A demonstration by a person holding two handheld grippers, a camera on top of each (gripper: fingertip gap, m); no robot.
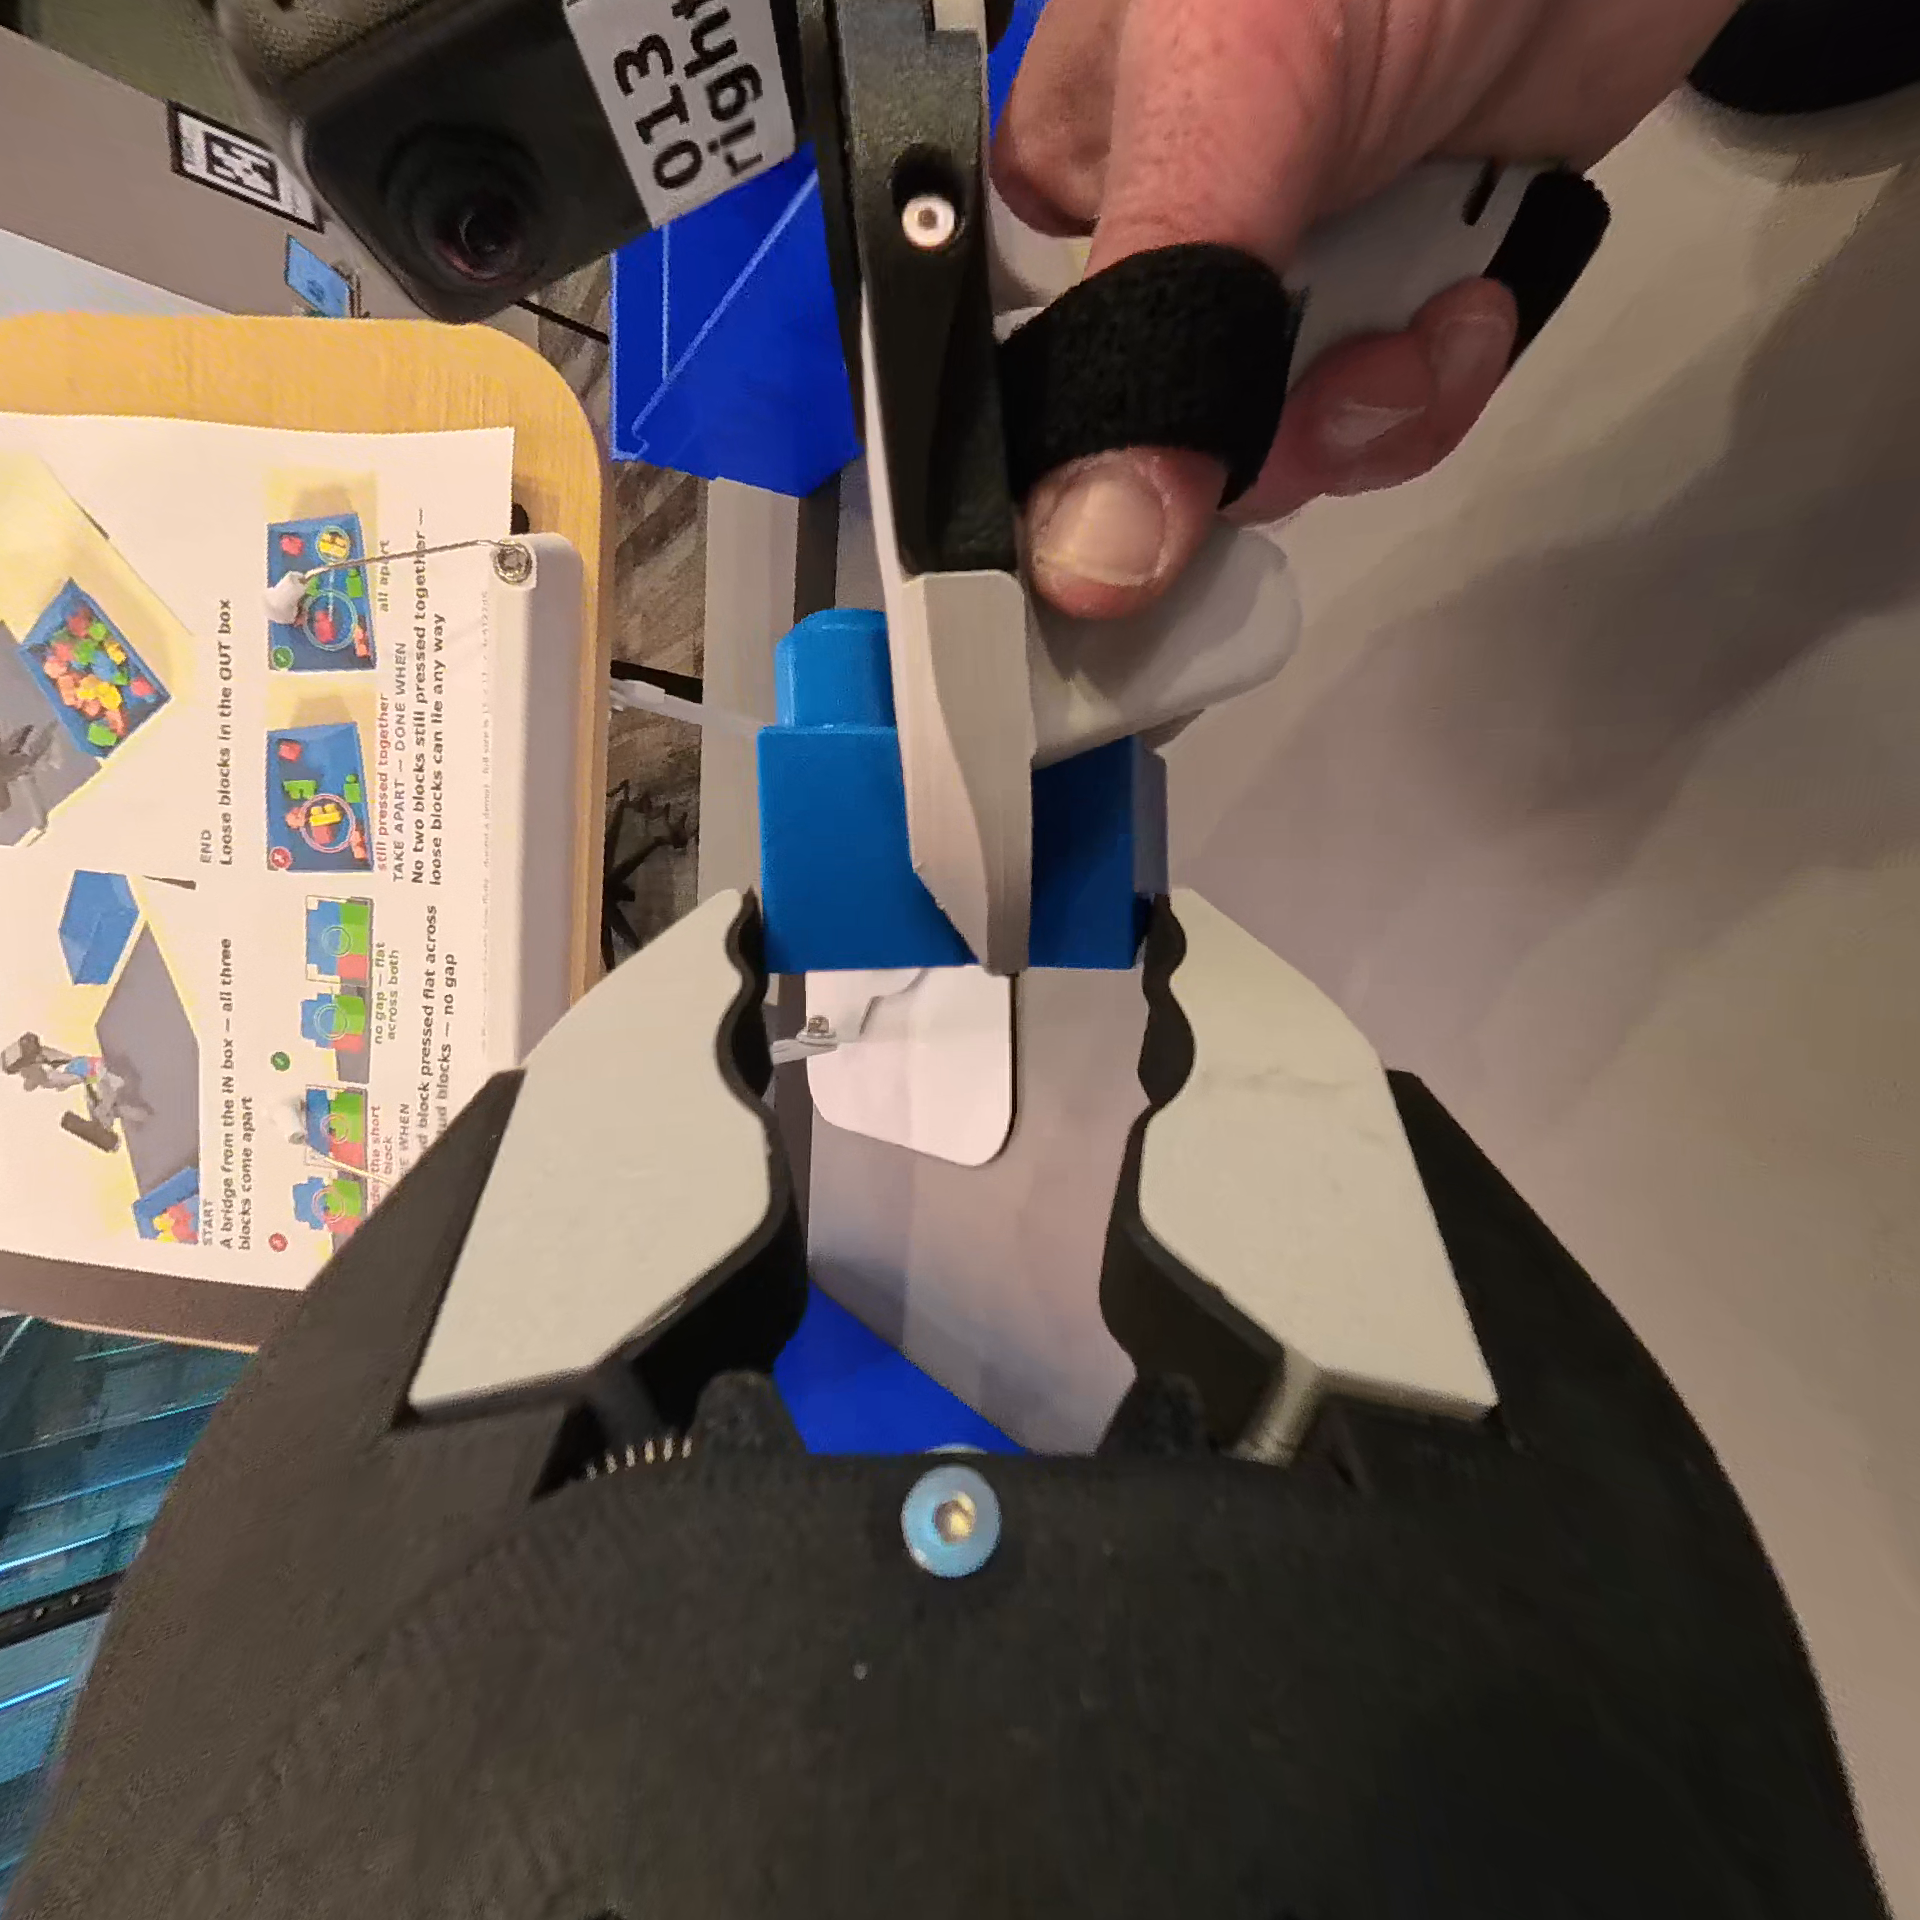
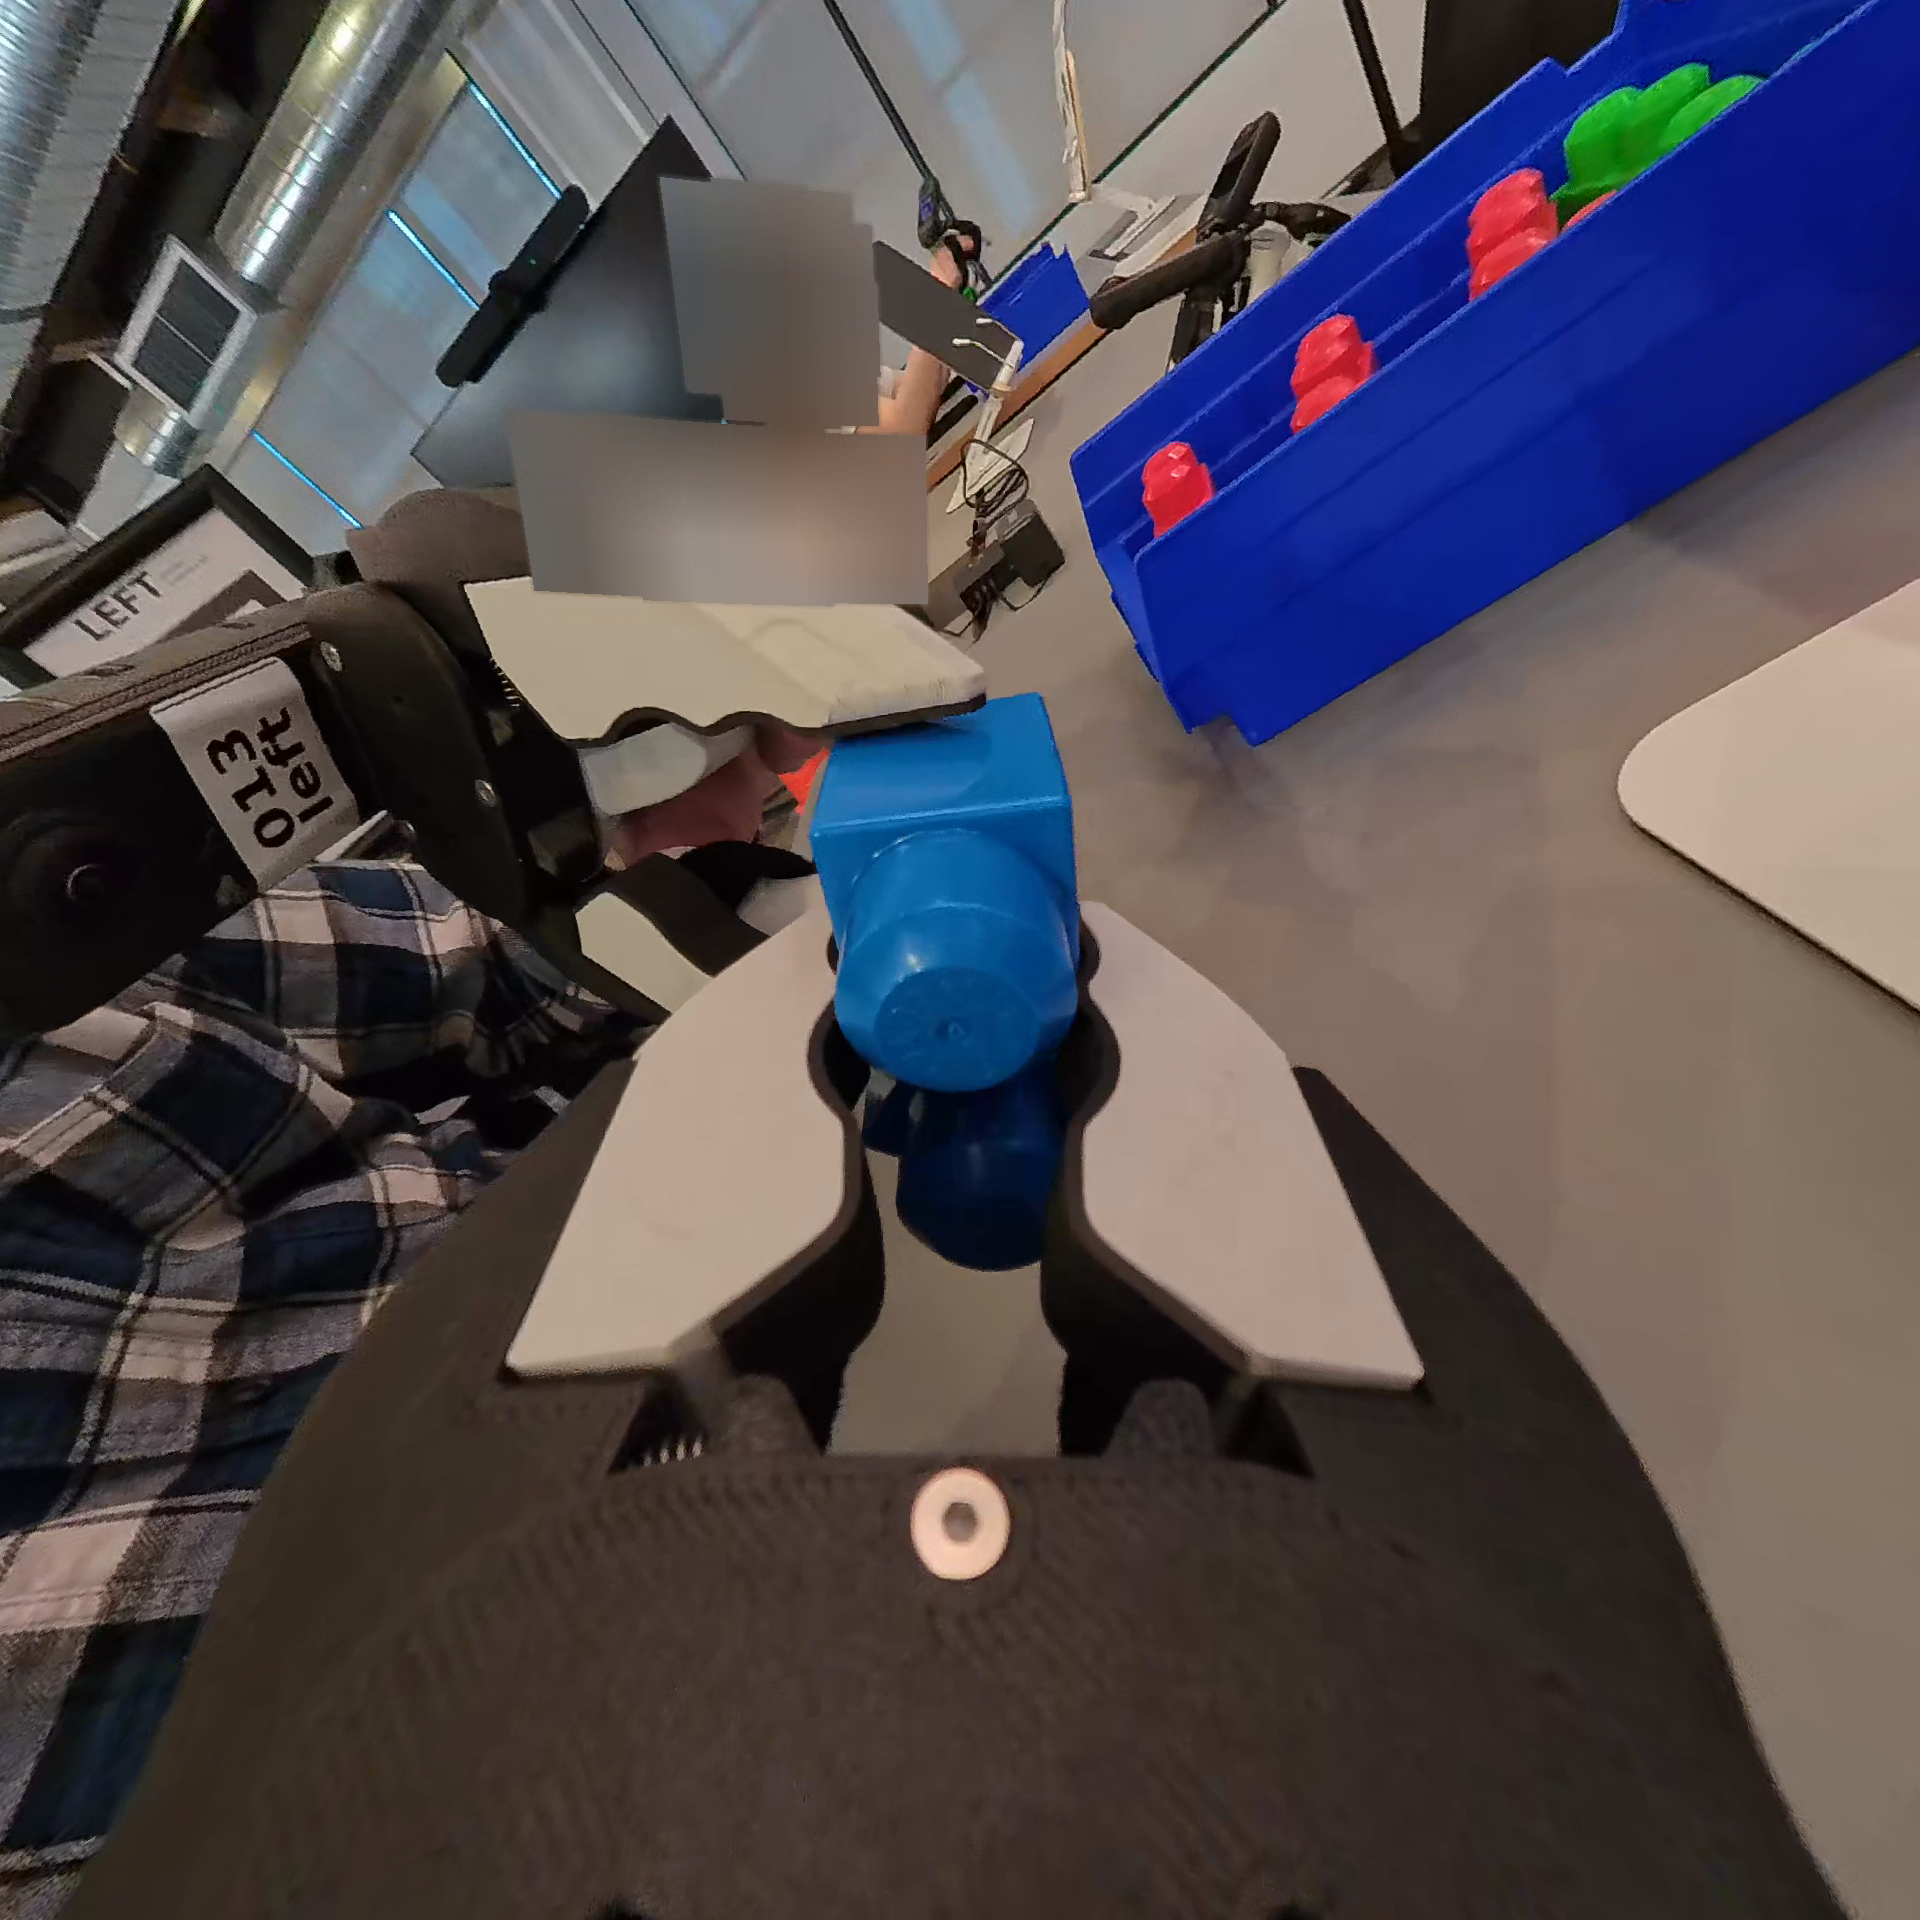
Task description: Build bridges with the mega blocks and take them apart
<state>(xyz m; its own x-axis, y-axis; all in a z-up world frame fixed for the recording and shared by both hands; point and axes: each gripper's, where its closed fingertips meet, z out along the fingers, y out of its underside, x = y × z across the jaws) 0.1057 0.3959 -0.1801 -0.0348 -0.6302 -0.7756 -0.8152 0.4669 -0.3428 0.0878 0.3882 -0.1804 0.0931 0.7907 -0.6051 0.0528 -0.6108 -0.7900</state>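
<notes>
A blue two-stud block [image 1: 842, 831] is held in the air between both grippers. My left gripper [image 1: 956, 935] is shut on it, and its two fingertips press on the block's opposite ends. My right gripper [image 2: 961, 956] is shut on the same blue block [image 2: 940, 810], with pads on its two sides and the studs facing its camera. In the left wrist view a right gripper finger [image 1: 971, 779] crosses the block from above. In the right wrist view one left gripper finger [image 2: 831, 675] lies on the block's top end; the other is hidden.
A blue bin [image 2: 1351, 582] with red blocks [image 2: 1330, 364] and a green block [image 2: 1642, 125] stands on the grey table [image 2: 1351, 935]. A white mat [image 2: 1787, 810] lies at the right. An instruction sheet [image 1: 239, 831] lies left, with another blue bin [image 1: 727, 364] behind it. My left and right fingertips are right by each other.
</notes>
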